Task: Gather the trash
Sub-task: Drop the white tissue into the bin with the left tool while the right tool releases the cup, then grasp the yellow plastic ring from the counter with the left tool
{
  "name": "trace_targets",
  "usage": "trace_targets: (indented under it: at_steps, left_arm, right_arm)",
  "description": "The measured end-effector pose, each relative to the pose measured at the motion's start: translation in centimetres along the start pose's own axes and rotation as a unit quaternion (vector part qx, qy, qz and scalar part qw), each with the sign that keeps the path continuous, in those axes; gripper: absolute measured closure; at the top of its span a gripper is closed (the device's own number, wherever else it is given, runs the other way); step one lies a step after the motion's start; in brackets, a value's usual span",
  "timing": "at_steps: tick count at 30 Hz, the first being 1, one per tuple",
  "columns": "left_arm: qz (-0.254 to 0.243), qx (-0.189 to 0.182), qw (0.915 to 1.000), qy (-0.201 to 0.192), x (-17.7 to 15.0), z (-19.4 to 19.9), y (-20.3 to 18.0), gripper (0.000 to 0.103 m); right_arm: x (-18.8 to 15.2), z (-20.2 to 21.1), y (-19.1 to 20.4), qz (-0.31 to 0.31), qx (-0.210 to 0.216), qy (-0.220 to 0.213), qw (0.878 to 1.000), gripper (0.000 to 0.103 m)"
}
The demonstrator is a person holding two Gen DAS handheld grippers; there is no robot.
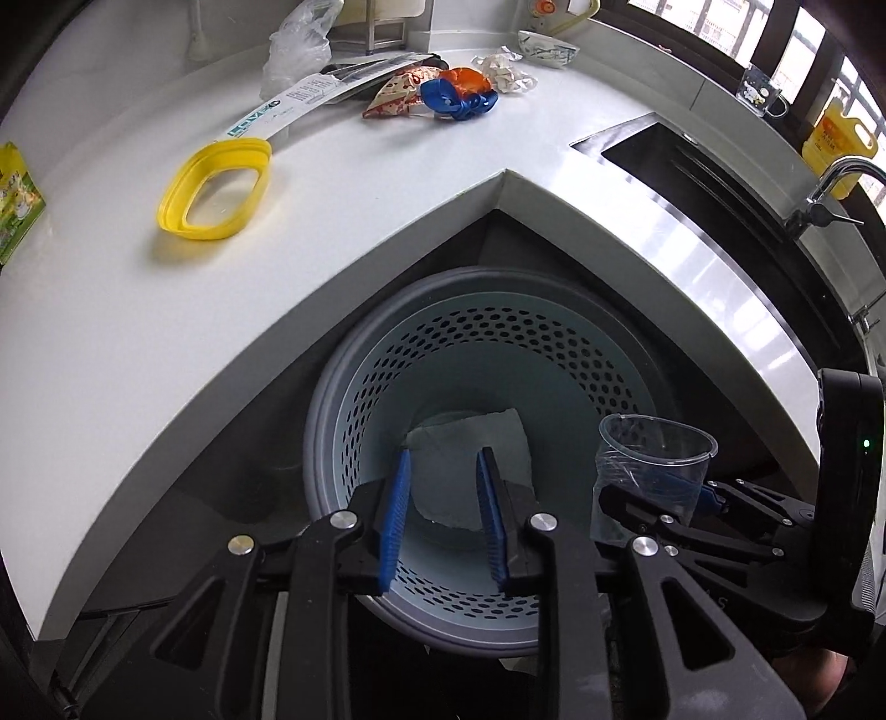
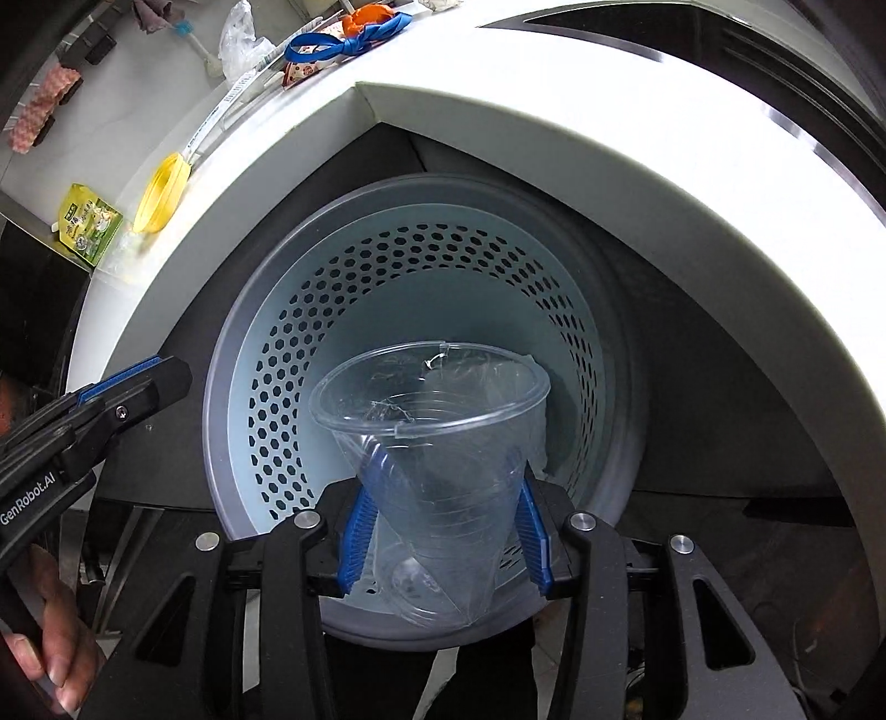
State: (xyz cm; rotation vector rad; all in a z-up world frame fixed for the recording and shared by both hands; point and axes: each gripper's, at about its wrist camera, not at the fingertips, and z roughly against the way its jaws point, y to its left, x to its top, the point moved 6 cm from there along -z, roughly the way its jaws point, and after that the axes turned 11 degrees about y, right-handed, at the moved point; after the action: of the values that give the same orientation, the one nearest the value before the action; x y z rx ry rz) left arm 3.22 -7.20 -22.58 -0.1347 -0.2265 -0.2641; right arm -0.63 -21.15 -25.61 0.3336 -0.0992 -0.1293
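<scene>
While both grippers hang over the bin, readings as follows

Bin: round grey-rimmed wastebasket w/ pale perforated plastic wall (image 1: 387, 354), on floor in the inner corner of the white L-shaped countertop (image 1: 354, 166)

Bin contents: white crumpled paper sheet (image 1: 476, 443) lying at the bottom, seen between the L pads in the L wrist view

L gripper (image 1: 446, 518): black frame, blue ribbed pads, pointed steeply down into the bin mouth; jaws a modest gap apart, nothing between them

R gripper (image 2: 446, 523): same build, over the bin; jaws about half spread, clear crumpled plastic cup (image 2: 437, 443) standing between the pads, rim up and tilted; pads lie along the cup's lower walls, can't tell if they press or only touch

Cup position: above the bin opening, not yet on the bottom

Trash left on counter: yellow oval plastic ring lid (image 1: 213, 188); long white printed card strip (image 1: 288, 108); orange/blue wrapper bundle (image 1: 451, 94); crumpled white paper (image 1: 504, 69); clear plastic bag (image 1: 296, 44); green snack packet (image 1: 16, 194) at the counter's far L edge

Person: hand (image 2: 44, 637) visible lower L in the R wrist view, gripping the L tool's handle
</scene>
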Motion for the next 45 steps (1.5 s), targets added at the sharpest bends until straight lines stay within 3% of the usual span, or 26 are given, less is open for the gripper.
trace_targets:
  at_steps: [2, 4, 12, 21, 29, 36, 39, 45]
  left_arm:
    - [0.005, 0.002, 1.0, -0.004, -0.2, 0.3, 0.2, 0.056]
    - [0.008, 0.006, 0.9999, -0.013, -0.3, 0.7, 0.3, 0.046]
    - [0.013, 0.009, 0.9996, -0.024, -0.1, 2.2, 0.4, 0.046]
    - [0.037, 0.026, 0.9974, -0.056, 1.0, 5.0, 2.1, 0.027]
    - [0.079, 0.058, 0.9909, -0.092, 2.9, 7.7, 6.4, 0.01]
    - [0.094, 0.108, 0.9824, -0.12, 5.3, 8.6, 10.2, 0.007]
    - [0.098, 0.108, 0.9803, -0.133, 6.5, 8.2, 11.4, 0.007]
    - [0.096, 0.105, 0.9825, -0.121, 8.7, 5.3, 12.5, 0.007]
  right_arm:
    - [0.1, 0.2, 0.0, 0.001, 0.004, -0.002, 1.0, 0.04]
    - [0.1, 0.3, 0.1, 0.003, 0.004, -0.005, 1.0, 0.04]
    - [0.5, 1.5, 0.5, 0.008, 0.005, -0.013, 1.0, 0.04]
    - [0.7, 3.2, 1.2, 0.019, 0.009, -0.024, 0.999, 0.04]
    - [2.7, 6.1, 2.3, 0.032, 0.008, -0.064, 0.997, 0.037]
    - [4.8, 8.4, 3.4, 0.046, -0.006, -0.102, 0.994, 0.035]
    - [5.5, 8.7, 3.7, 0.05, -0.013, -0.106, 0.993, 0.035]
    - [6.3, 8.1, 3.8, 0.043, -0.012, -0.101, 0.994, 0.035]
